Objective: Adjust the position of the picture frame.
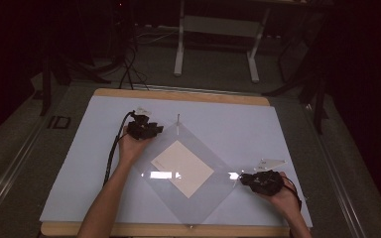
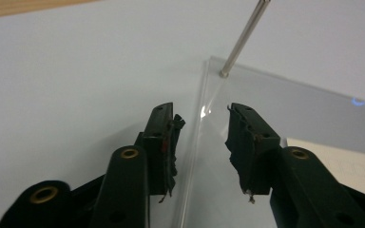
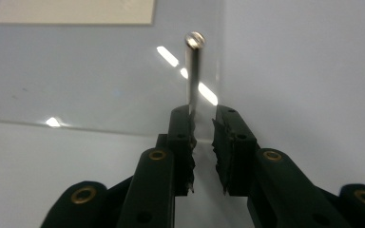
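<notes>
A clear plastic sheet (image 1: 198, 198) lies as a diamond on the white board (image 1: 258, 129), with a cream paper rectangle (image 1: 182, 167) at its middle. A thin metal pin (image 1: 178, 119) stands at the sheet's far corner. My left gripper (image 1: 156, 130) is at the sheet's upper left edge. In the left gripper view it (image 2: 204, 111) is open, its jaws astride the sheet's edge (image 2: 197, 123), just short of the pin (image 2: 242, 40). My right gripper (image 1: 243, 179) is at the right corner. There it (image 3: 203, 116) stands open by a narrow gap, with another pin (image 3: 193, 71) upright just beyond its left jaw.
The board rests on a wooden table (image 1: 178, 95) whose edge shows at the back and front. A white desk frame (image 1: 216, 29) and cables (image 1: 129, 64) stand on the dark floor beyond. A black cable (image 1: 113, 148) trails from the left gripper along the forearm.
</notes>
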Tool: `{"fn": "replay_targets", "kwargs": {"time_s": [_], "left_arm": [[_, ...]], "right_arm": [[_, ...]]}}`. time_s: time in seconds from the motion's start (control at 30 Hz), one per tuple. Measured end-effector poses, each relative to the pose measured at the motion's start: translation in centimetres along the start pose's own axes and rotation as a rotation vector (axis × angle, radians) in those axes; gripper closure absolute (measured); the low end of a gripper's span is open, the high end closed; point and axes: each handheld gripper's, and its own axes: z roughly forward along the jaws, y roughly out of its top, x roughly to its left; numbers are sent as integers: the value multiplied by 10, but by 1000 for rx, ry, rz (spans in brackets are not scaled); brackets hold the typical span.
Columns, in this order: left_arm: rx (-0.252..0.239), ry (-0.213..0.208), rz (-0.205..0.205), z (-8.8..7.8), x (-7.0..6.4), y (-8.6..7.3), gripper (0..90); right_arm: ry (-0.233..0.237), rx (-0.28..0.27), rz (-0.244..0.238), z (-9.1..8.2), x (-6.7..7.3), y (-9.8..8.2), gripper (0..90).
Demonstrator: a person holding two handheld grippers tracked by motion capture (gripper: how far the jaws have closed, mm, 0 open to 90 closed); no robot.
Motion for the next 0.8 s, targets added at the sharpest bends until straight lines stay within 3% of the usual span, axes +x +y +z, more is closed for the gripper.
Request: {"fn": "replay_targets", "kwargs": {"time_s": [0.1,0.17,0.23,0.3,0.33,0.6,0.8], "left_arm": [[-6,-11,-13,4,1,-1,609],[-5,-8,-17,6,0,0,609],[7,-5,-10,9,-2,4,578],[7,-13,-2,10,-4,6,577],[7,-12,26,12,-7,10,578],[-17,-28,67,27,-16,22,622],[12,-36,90,50,-24,36,639]], "right_arm": [[4,-8,-16,1,3,3,761],[-18,-11,-6,7,5,11,833],[-23,-7,-3,11,5,15,843],[-25,-5,-1,11,5,15,847],[-37,-18,3,11,7,13,850],[-45,-34,14,11,8,11,851],[-46,-44,25,11,8,10,850]]}}
